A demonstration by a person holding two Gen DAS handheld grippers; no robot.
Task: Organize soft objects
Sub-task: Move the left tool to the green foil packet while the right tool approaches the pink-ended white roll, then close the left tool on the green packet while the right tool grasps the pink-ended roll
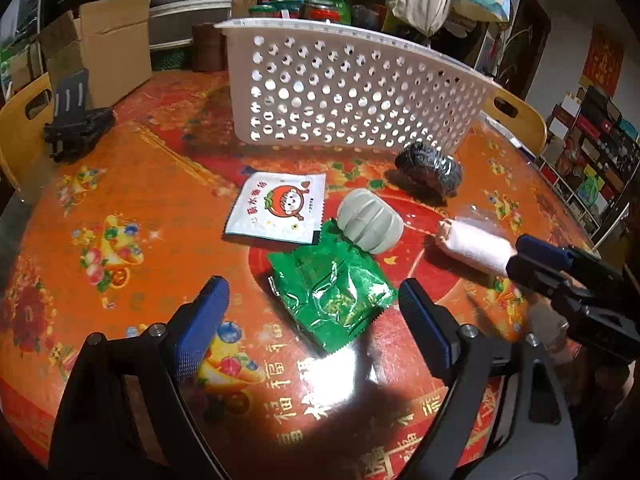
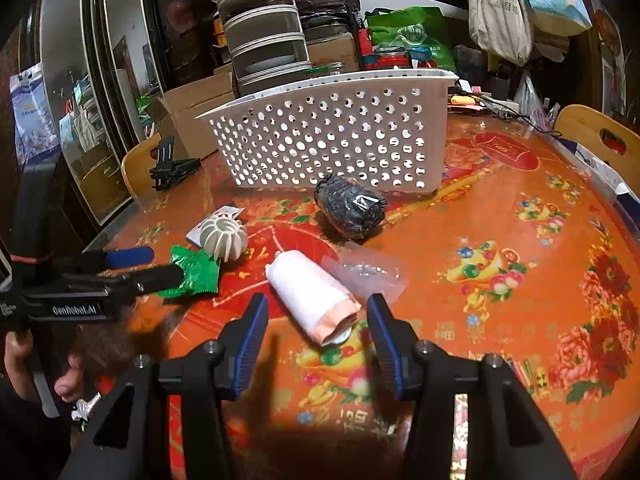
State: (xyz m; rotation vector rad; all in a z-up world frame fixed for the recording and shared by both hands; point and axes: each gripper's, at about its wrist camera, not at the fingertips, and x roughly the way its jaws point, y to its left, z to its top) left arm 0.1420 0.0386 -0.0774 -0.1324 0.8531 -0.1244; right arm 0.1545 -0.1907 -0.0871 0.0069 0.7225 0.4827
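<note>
Two grippers sit low over your worktop (image 1: 120,184), each with its blue-padded jaws standing apart and clamped on nothing. Your left gripper (image 1: 312,312) is spread wide, and the green foil packet (image 1: 332,292) lies flat on the worktop between its two fingers; neither pad touches the packet in the left wrist view. Your right gripper (image 2: 318,330) is set narrower, about half open, and the near, peach-edged end of the white rolled cloth (image 2: 310,296) lies between its fingertips, with a gap visible on both sides, so no pad presses on it. Just behind the green foil packet lie the white sachet (image 1: 276,212) printed with a cartoon face and the pale ribbed ball (image 1: 370,220), the ball touching the packet's far edge. A crumpled clear plastic wrapper (image 2: 366,272) lies just beside the rolled cloth. The dark wrapped bundle (image 2: 350,210) rests near the foot of the white perforated basket (image 2: 332,136), which stands upright at the far side of the worktop; whether the two touch cannot be told. A black clamp-like stand (image 1: 76,128) sits well apart at the left edge. Your hand (image 2: 24,364) grips the left gripper's handle.
</note>
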